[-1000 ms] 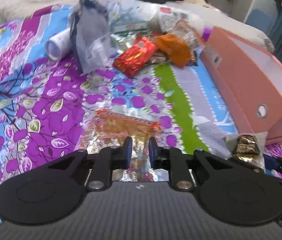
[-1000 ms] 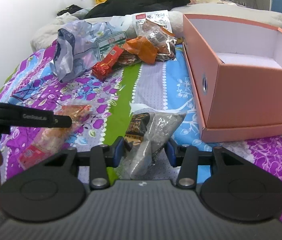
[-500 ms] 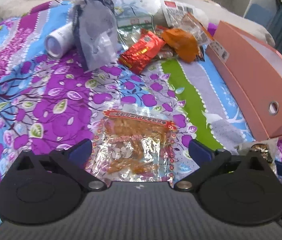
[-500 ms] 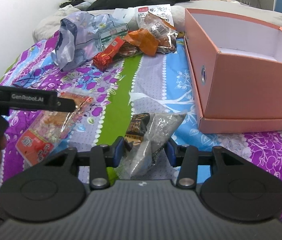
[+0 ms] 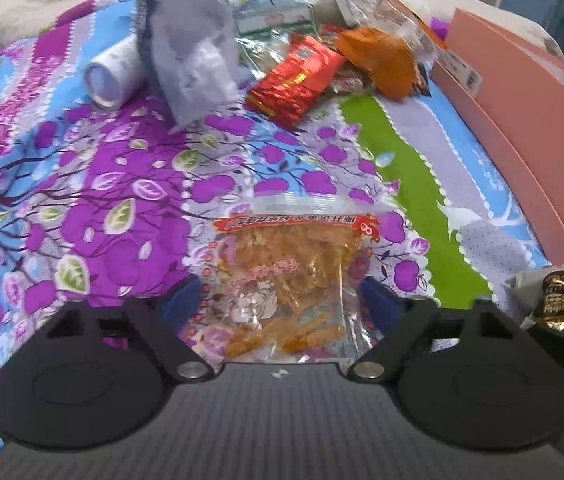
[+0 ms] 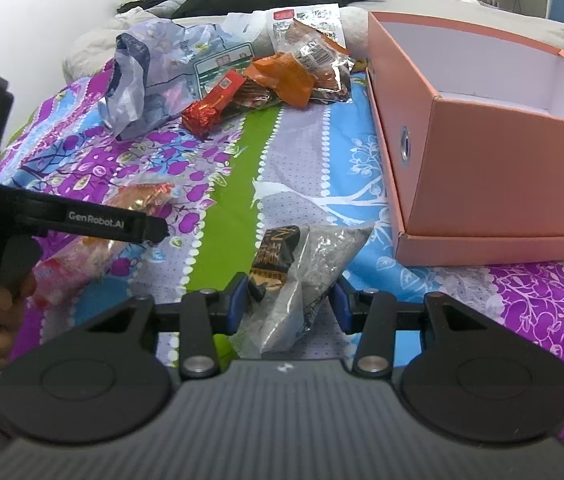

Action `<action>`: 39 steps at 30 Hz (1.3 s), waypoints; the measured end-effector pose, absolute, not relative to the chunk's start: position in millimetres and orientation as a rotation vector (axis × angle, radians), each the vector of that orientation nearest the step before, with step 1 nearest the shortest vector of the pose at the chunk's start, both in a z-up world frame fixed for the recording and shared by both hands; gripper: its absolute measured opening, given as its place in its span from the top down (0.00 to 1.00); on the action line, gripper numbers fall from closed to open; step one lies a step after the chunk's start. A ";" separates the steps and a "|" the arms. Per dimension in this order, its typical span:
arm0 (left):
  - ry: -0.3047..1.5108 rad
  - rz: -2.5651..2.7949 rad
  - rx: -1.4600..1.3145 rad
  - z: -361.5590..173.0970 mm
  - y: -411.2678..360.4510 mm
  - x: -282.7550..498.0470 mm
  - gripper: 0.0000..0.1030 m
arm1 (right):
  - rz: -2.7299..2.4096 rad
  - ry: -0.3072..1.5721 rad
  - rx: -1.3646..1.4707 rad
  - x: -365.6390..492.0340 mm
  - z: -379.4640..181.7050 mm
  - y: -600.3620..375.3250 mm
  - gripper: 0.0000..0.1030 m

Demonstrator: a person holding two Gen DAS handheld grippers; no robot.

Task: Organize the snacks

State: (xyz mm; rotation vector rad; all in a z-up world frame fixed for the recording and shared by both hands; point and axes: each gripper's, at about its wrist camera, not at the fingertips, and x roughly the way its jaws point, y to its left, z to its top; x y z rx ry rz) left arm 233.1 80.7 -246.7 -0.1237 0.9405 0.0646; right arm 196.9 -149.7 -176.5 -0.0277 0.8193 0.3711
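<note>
The left hand-held gripper [image 5: 280, 300] points steeply down at the bed, its jaws spread wide and closing. Between its blue pads [image 5: 181, 300] lies a clear plastic packet of orange dried strips with a red band across its far end [image 5: 294, 276], flat on the bedspread and centred in the gap; neither pad presses on it yet, so it looks lined up for a pinch across its width.

To the right, the right hand-held gripper [image 6: 288, 300] has its jaws partly closed on a crinkled silver pouch with a black-and-gold label [image 6: 302, 268], apparently ready to carry it off.

Just beyond that pouch, on the right of the bed, an open salmon-pink cardboard box [image 6: 482, 184] stands empty, the likely place for the snacks.

Farther off, at the far side of the purple, blue and green flowered bedspread [image 5: 82, 208], the remaining snacks lie heaped: a shiny red foil packet [image 5: 298, 76], an orange pouch [image 5: 386, 60], a grey-blue crumpled plastic bag [image 5: 194, 60] and a white tube [image 5: 114, 72].
</note>
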 end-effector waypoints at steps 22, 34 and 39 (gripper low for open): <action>0.824 0.023 -0.289 -175.4 79.7 208.5 0.54 | 0.395 0.724 -0.003 217.4 -131.4 -150.5 0.55; 0.699 -0.057 -0.300 -93.3 43.1 230.9 0.63 | 0.389 0.616 0.004 238.1 -66.6 -173.4 0.55; 0.669 -0.080 -0.295 -76.8 24.0 242.8 0.64 | 0.364 0.585 0.017 248.5 -49.1 -190.7 0.55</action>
